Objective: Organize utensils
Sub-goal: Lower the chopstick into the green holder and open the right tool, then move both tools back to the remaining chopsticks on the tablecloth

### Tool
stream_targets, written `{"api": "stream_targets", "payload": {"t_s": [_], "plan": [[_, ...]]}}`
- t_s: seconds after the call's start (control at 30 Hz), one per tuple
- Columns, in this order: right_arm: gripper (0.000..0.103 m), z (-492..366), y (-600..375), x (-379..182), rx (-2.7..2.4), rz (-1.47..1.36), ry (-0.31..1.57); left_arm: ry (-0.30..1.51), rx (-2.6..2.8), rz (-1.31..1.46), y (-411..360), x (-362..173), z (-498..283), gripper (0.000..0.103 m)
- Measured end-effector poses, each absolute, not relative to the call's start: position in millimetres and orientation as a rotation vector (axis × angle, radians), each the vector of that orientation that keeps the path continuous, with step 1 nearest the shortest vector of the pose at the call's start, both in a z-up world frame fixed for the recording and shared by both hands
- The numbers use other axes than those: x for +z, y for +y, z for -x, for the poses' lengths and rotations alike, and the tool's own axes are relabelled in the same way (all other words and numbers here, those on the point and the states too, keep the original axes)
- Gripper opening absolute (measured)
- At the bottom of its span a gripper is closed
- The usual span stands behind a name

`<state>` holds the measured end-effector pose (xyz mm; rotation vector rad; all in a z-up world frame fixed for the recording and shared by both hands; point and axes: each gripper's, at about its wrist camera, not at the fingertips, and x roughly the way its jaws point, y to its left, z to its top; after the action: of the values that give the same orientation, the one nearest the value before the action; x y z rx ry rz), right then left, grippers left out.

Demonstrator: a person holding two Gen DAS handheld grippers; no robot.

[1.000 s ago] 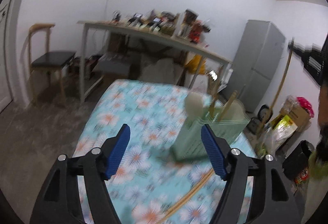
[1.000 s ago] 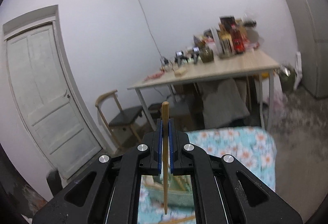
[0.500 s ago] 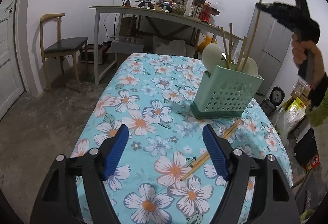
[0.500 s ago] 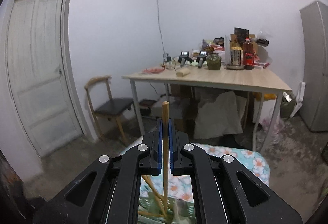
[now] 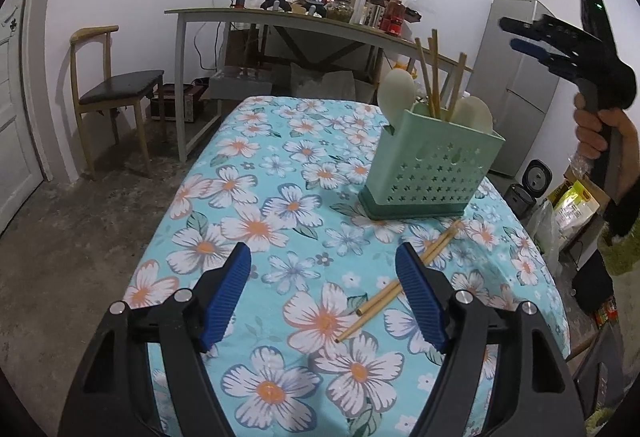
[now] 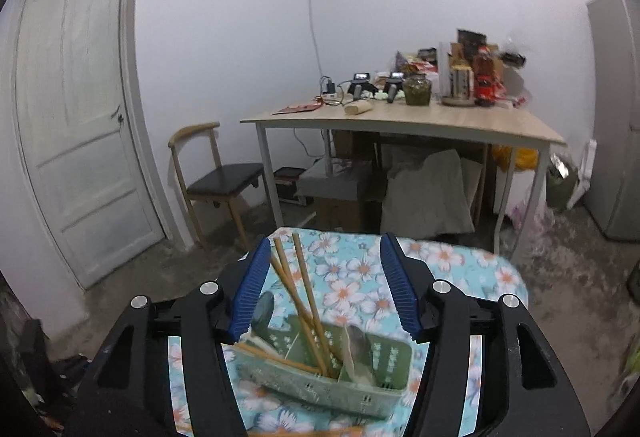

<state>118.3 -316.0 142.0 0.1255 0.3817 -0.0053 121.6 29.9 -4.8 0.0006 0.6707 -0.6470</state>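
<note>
A green perforated utensil holder point(image 5: 432, 173) stands on the floral tablecloth point(image 5: 256, 205), holding several wooden chopsticks point(image 5: 430, 77) and two pale spoons point(image 5: 396, 93). Two loose chopsticks point(image 5: 404, 279) lie on the cloth in front of it, just beyond my open, empty left gripper point(image 5: 324, 291). My right gripper point(image 6: 324, 287) is open and empty, held above the holder point(image 6: 324, 377), whose chopsticks point(image 6: 304, 301) rise between its fingers. It also shows high at the right in the left wrist view point(image 5: 560, 41).
A wooden desk point(image 6: 400, 117) loaded with jars and bottles stands behind the table. A chair point(image 5: 116, 93) and a white door point(image 6: 76, 117) are at the left, a grey fridge point(image 5: 516, 93) at the right. Bags and boxes point(image 5: 568, 201) lie beside the table's right edge.
My right gripper has opened and let go of the chopstick, which now stands in the holder. The right gripper has risen. My left gripper has stayed open and drawn back slightly.
</note>
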Motion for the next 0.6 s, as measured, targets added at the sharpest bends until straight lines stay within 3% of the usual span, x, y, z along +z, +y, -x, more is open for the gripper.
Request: {"api": "stream_targets", "payload": {"t_s": [0.2, 0.4, 0.6], "plan": [[0.056, -85.8, -330.6, 108.5, -0.001, -0.347, 0.455, 0.686, -0.659, -0.003, 25.5, -10.1, -117.5, 0.073], [0.057, -87.4, -321.3, 3.7, 0.04, -0.62, 0.739, 0.738, -0.618, 0.004, 21.2, -22.7, -121.4, 0.073], [0.048, -106.3, -297.7, -80.9, 0.08, -0.884, 0.958, 0.793, -0.528, 0.024, 34.5, -32.3, -130.8, 0.073]]}}
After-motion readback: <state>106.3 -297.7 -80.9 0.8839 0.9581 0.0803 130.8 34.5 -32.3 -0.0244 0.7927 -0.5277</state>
